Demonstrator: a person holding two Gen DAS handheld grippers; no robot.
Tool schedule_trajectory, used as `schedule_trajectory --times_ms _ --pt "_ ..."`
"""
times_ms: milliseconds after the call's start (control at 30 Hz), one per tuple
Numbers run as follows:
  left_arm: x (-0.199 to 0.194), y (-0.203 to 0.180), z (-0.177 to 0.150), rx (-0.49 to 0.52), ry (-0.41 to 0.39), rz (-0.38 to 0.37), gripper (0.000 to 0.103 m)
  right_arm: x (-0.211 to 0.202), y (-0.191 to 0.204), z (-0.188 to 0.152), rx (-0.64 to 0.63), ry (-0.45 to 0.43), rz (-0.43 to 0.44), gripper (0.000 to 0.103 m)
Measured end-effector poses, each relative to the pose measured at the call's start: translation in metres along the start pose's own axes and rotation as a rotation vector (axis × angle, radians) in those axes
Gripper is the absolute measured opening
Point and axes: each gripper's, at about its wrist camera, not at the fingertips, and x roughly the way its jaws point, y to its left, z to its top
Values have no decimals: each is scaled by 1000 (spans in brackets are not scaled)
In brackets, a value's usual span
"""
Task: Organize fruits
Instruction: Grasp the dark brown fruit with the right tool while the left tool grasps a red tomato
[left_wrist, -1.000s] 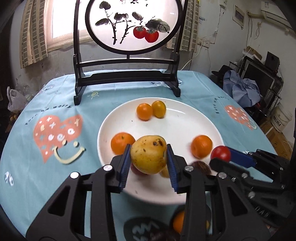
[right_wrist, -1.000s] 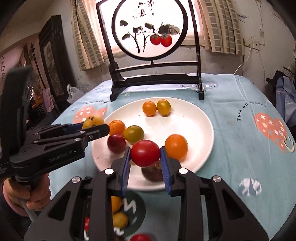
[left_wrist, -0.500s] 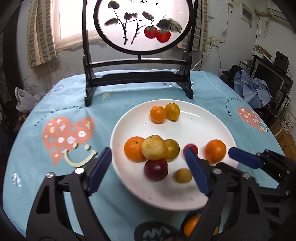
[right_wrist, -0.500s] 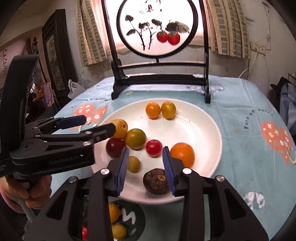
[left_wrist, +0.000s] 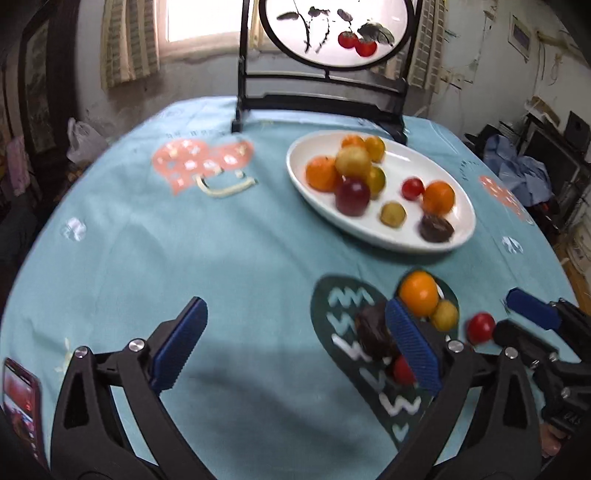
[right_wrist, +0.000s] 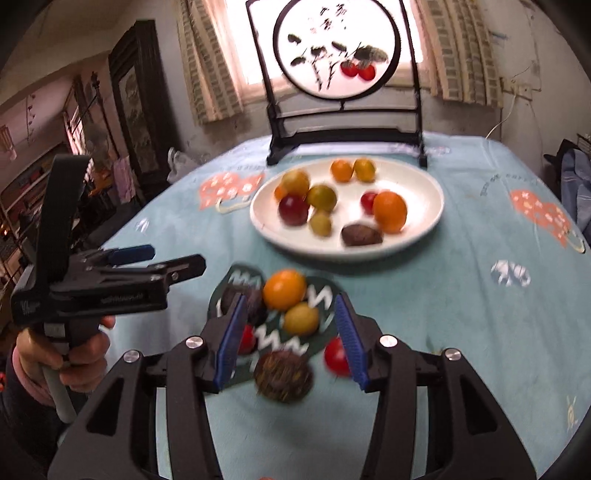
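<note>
The left gripper (left_wrist: 291, 347) is opening wide, nothing between its jaws, left of the loose fruits at the table's near edge. The right gripper (right_wrist: 291, 339), opening, empty, has the yellow fruit (right_wrist: 301, 318) straight ahead, so it is nearer.

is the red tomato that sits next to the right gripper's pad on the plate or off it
Off it. The red tomato lies on the tablecloth near the right gripper, well short of the white plate.
</note>
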Motion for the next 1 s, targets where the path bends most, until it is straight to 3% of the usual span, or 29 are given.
schedule_trajectory --times_ms 167,367,1000 --pt "-4 2 -5 11 -12 32 99 6 9 -11 -26 58 0 50" --pt "-2 3 -4 1 4 20 99 14 11 -21 -45 115 -5 50" --pt "-6 3 -4 0 -3 11 99 32 11 -27 -66 180 -37 50"
